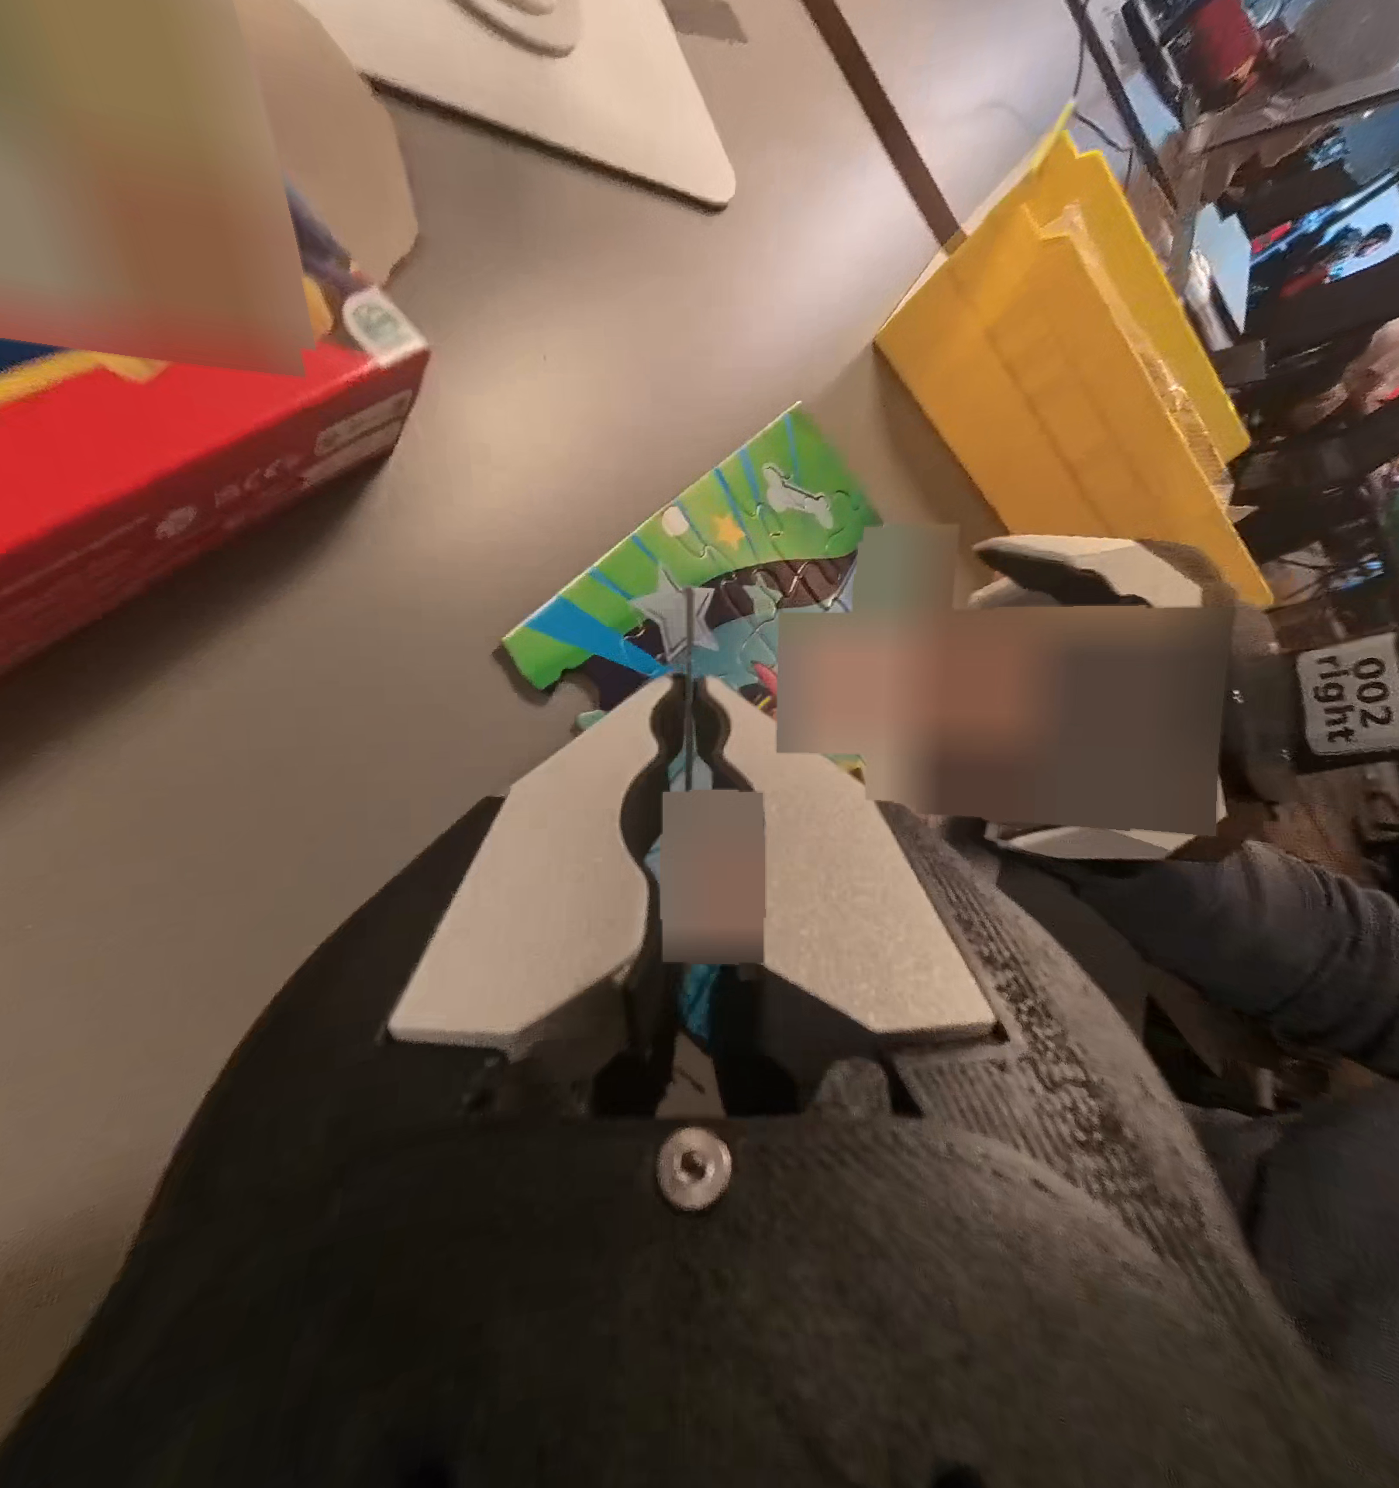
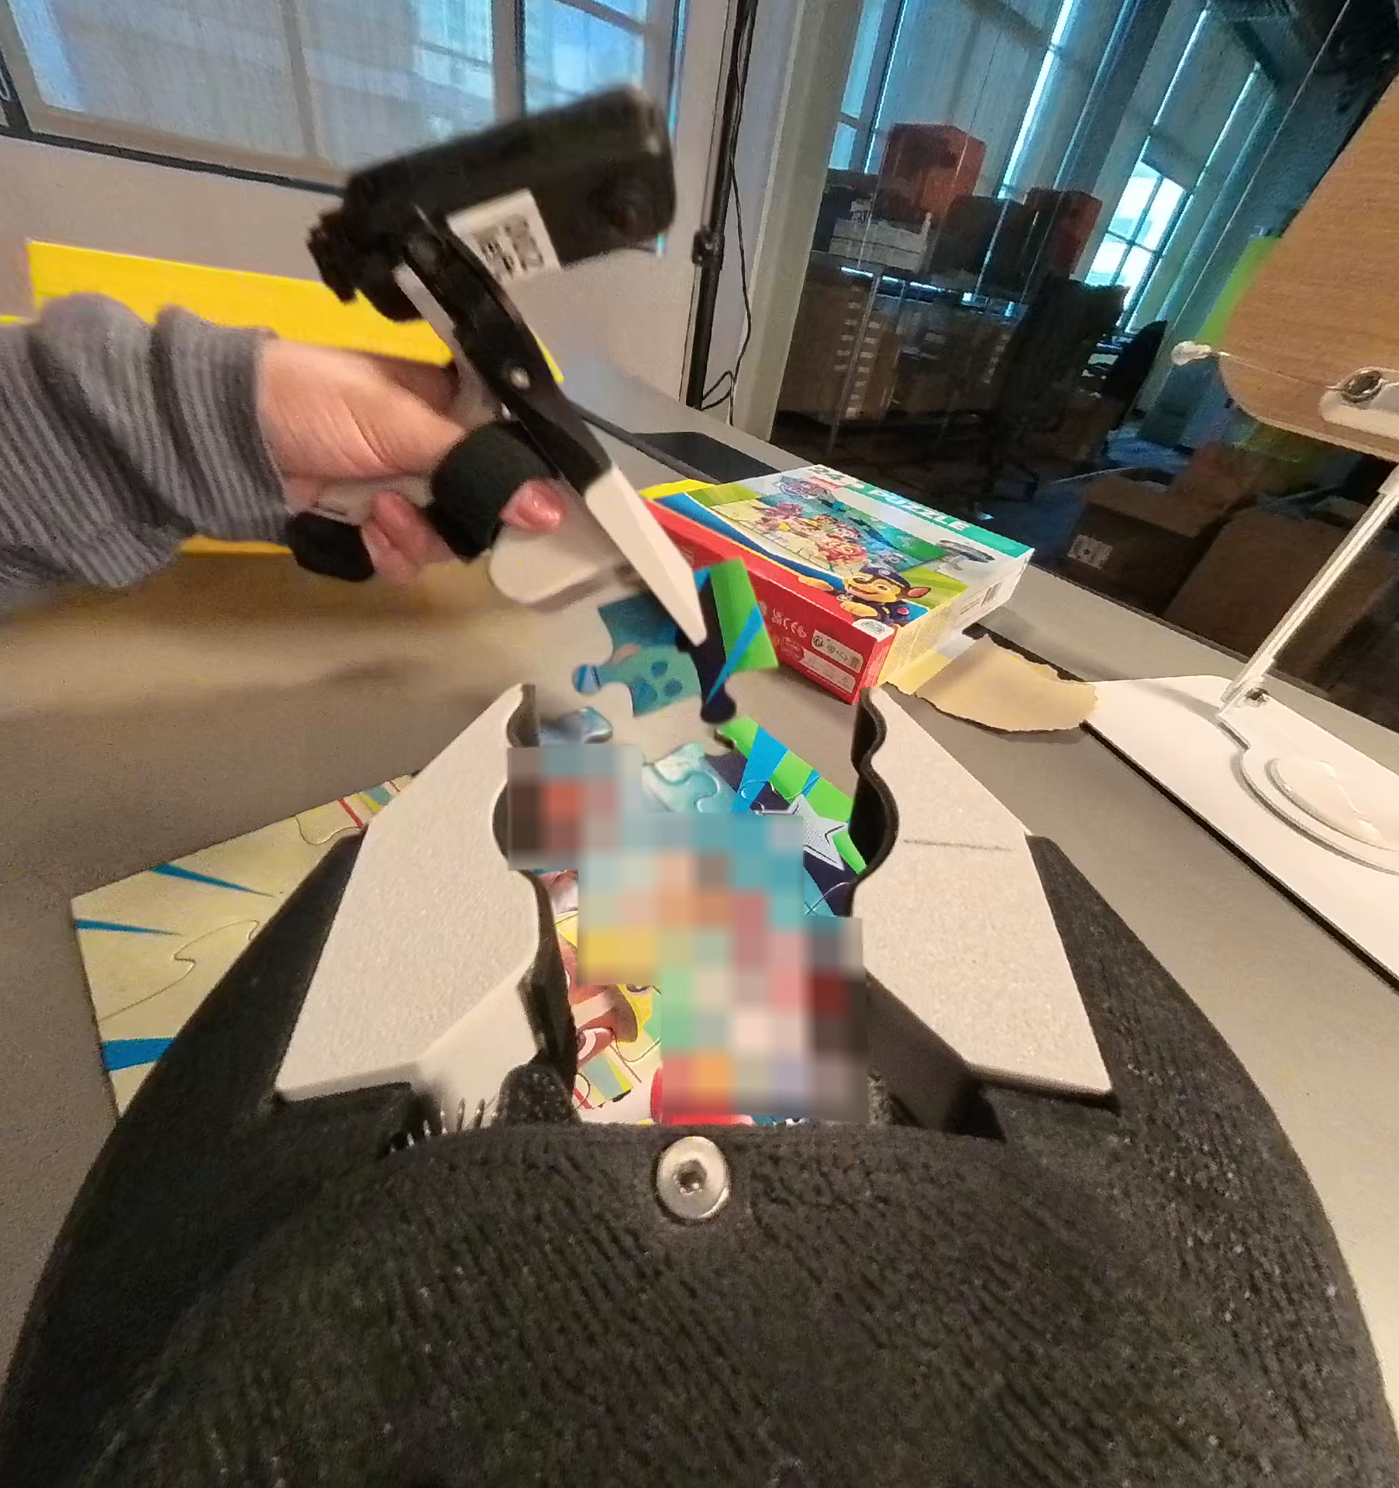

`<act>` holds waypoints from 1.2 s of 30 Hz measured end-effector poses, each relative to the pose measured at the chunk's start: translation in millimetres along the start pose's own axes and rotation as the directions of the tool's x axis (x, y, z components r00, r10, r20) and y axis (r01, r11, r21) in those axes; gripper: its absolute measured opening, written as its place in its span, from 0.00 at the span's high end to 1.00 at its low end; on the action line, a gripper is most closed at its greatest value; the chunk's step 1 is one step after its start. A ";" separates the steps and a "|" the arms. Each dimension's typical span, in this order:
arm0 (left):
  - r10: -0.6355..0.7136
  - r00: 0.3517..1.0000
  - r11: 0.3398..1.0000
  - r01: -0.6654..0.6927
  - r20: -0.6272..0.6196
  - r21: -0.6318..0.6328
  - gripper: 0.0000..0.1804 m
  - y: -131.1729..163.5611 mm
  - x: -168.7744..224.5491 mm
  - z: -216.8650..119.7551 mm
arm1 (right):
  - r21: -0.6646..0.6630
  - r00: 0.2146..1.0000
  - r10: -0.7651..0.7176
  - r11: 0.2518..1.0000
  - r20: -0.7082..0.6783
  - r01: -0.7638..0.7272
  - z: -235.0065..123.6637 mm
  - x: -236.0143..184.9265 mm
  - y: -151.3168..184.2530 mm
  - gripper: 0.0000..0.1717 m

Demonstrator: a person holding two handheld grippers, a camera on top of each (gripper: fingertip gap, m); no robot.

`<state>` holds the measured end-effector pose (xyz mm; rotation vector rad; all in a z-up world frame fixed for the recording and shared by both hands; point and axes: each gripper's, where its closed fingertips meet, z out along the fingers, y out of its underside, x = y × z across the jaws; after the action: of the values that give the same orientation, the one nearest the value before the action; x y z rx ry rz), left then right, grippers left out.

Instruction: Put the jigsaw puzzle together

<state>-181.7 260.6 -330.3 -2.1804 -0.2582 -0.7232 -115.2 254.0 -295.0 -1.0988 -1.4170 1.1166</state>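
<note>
My left gripper [image 1: 689, 684] is shut on a single puzzle piece, which shows edge-on as a thin dark line [image 1: 689, 636] between the pads. In the right wrist view the left gripper [image 2: 692, 624] holds this teal, green and blue piece [image 2: 656, 660] in the air just above the far edge of the assembled puzzle [image 2: 768, 773]. The assembled part also shows in the left wrist view [image 1: 680, 564], flat on the table. My right gripper [image 2: 696, 708] is open, its fingers [image 2: 945, 886] standing either side of the assembled puzzle without gripping it. Blur patches cover much of the puzzle.
A red puzzle box [image 2: 841, 580] lies beyond the puzzle, also at the left in the left wrist view [image 1: 156, 499]. A pale printed backing board [image 2: 197, 926] lies at the left. A yellow board [image 1: 1066, 386] leans at the table's edge. A white stand base [image 2: 1284, 789] is at the right. My right fingertips sit around 8 centimeters from my left ones.
</note>
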 end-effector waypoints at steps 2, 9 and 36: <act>0.066 0.997 0.997 -0.067 0.048 0.025 1.00 -7.8 12.5 -16.9 | 0.003 1.000 0.004 1.000 0.002 -0.004 -0.3 0.2 -0.4 0.56; 0.099 0.821 0.914 -0.298 0.562 0.274 1.00 -32.4 20.1 -162.6 | 0.017 1.000 0.008 1.000 0.002 -0.008 -1.1 1.4 -2.1 0.57; 0.175 0.796 0.910 -0.355 0.579 0.214 0.64 -31.5 21.1 -146.8 | 0.050 1.000 0.019 0.999 0.000 -0.019 -3.4 3.3 -6.4 0.58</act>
<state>-237.8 169.3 -223.0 -2.0080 -0.3198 0.1260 -112.7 256.4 -287.8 -1.0786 -1.3741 1.1589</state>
